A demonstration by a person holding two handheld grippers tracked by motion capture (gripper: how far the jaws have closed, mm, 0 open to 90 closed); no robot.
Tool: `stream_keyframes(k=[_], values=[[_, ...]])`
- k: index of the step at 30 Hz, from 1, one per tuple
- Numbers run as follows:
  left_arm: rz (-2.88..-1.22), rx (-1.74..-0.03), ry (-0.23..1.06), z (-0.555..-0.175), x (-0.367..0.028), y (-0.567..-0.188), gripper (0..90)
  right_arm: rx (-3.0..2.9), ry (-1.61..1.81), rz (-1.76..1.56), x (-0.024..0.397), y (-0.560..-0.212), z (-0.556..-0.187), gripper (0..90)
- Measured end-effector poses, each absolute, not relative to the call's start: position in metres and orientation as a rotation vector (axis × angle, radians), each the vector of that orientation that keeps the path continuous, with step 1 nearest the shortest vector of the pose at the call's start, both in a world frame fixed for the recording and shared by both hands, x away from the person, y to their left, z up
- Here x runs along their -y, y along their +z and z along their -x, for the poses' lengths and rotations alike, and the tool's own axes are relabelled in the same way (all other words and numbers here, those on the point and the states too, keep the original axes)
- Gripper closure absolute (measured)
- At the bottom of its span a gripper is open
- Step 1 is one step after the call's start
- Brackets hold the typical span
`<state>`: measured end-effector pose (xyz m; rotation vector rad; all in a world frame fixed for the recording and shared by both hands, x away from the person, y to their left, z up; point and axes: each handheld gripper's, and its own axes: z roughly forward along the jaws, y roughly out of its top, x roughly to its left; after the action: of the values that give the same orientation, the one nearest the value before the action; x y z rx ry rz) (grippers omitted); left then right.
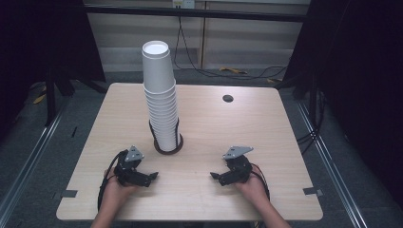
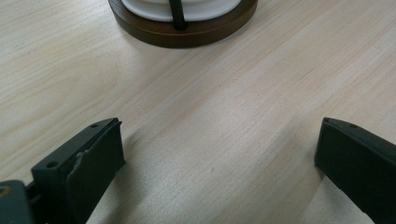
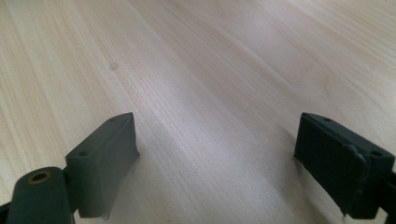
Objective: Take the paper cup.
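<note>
While both hands rested near the front edge of the pale wooden table (image 1: 266, 118), the left gripper (image 1: 151, 177) and right gripper (image 1: 215, 176) had jaws spread apart, empty; the tall stack of white paper cups (image 1: 160, 102) stood in its round dark-brown holder (image 1: 167, 148), behind and between them.

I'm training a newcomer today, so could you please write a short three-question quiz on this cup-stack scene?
1. True or false: the left gripper is shut on a cup.
2. What does the stack of white paper cups stand in?
A. a blue bowl
B. a round dark holder
C. a cardboard box
3. Which gripper is nearer the stack?

Key:
1. False; its jaws stand apart over bare table.
2. B, the holder.
3. The left one; the right gripper is farther off.
</note>
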<state>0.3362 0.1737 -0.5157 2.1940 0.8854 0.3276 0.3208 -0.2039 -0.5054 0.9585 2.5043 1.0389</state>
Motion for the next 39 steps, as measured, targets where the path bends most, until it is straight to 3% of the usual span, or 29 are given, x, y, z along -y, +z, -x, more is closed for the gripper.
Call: stream_keyframes(k=[10, 17, 28, 32, 39], values=[[-2.151, -0.875, 0.277, -0.332, -0.178, -0.512, 1.1, -2.499, 1.033, -0.965, 0.204, -0.505, -0.320, 12.3], [-2.022, -0.829, 0.261, -0.335, -0.190, -0.468, 1.0, -2.486, 1.120, -1.111, 0.200, -0.496, -0.323, 15.7], [-1.960, -0.814, 0.262, -0.356, -0.207, -0.383, 0.9, -2.433, 1.221, -0.975, 0.166, -0.426, -0.349, 15.8], [-1.953, -0.784, 0.331, -0.365, -0.210, -0.347, 0.9, -2.413, 1.261, -0.948, 0.154, -0.401, -0.358, 15.8], [-1.944, -0.765, 0.335, -0.380, -0.208, -0.308, 0.9, -2.403, 1.280, -0.907, 0.135, -0.365, -0.373, 14.9]])
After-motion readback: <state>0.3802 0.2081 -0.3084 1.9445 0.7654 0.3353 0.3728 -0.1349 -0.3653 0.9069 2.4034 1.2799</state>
